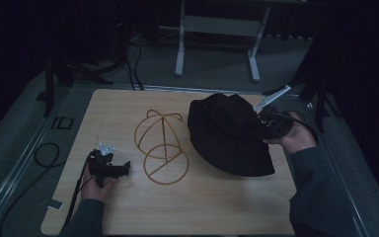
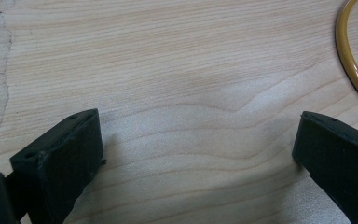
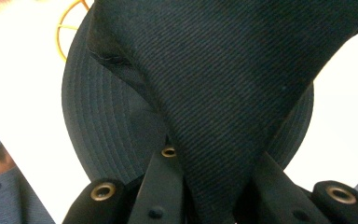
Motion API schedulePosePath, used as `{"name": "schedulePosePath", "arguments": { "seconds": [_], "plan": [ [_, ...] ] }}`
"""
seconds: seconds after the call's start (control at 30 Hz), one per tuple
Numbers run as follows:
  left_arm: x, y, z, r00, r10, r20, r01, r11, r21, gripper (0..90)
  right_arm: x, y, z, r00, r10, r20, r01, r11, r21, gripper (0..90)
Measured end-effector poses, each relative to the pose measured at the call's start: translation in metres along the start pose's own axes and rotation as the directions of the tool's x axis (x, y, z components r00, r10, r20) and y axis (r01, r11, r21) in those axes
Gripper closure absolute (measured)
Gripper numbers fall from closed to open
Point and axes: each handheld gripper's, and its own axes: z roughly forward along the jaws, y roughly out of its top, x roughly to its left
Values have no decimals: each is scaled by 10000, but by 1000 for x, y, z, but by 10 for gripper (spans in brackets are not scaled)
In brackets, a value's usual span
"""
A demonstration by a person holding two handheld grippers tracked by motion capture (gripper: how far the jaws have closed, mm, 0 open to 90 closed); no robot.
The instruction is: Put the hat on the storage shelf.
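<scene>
Right tool (image 1: 265,120): clamped on a fold of the hat's (image 1: 227,133) crown cloth; in the right gripper view the black twill (image 3: 223,84) runs straight down between my jaws, pinched tight.

Hat: over on the right half of the desk (image 1: 187,207), crown pulled up toward my right hand (image 1: 296,136), brim sagging below and, as far as I can tell, brushing the wood at its near edge.

Frame (image 1: 160,147): yellow wire hat form, mid-desk, lying tipped with its dome ribs toward the far side and its ring base toward me (so it is not standing upright).

Key relation: the frame lies to the left of the hat, just beside its brim; from my right tool the way to it is leftward across the desk.

Left tool (image 1: 109,168): jaws spread wide with nothing between them, low over bare wood on the frame's left side; a curve of yellow wire (image 2: 354,70) shows at the edge of the left gripper view.

Nearer hand: my left hand (image 1: 98,190) is the closer one to the frame, the right is the one with the hat.

Judgement: the hat's opening faces down and left, so a carry leftward over the dome looks like the move, with the left tool placed to steady the ring.
</scene>
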Motion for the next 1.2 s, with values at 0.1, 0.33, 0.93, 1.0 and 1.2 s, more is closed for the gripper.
{"name": "schedulePosePath", "arguments": {
  "seconds": [0.1, 0.33, 0.93, 1.0, 1.2],
  "plan": [
    [0, 0, 0, 10000, -1, 2, 1, 10000, 9, 18, 0, -2, -7, 10000, 12, 8, -12, 9999, -131, 867],
    [0, 0, 0, 10000, -1, 0, 1, 10000, 2, 18, 2, -6, -18, 10000, -79, 5, 79, 9993, -352, 867],
    [0, 0, 0, 10000, -16, 15, 16, 10000, 17, 18, 8, -5, -47, 9994, -324, -94, 312, 9936, -1088, 868],
    [0, 0, 0, 10000, 4, 13, -5, 10000, 21, 18, 9, -4, -49, 9993, -352, -140, 333, 9921, -1207, 867],
    [0, 0, 0, 10000, 28, 13, -28, 10000, 26, 18, 11, 1, -53, 9985, -486, -266, 442, 9883, -1460, 867]
  ]
}}
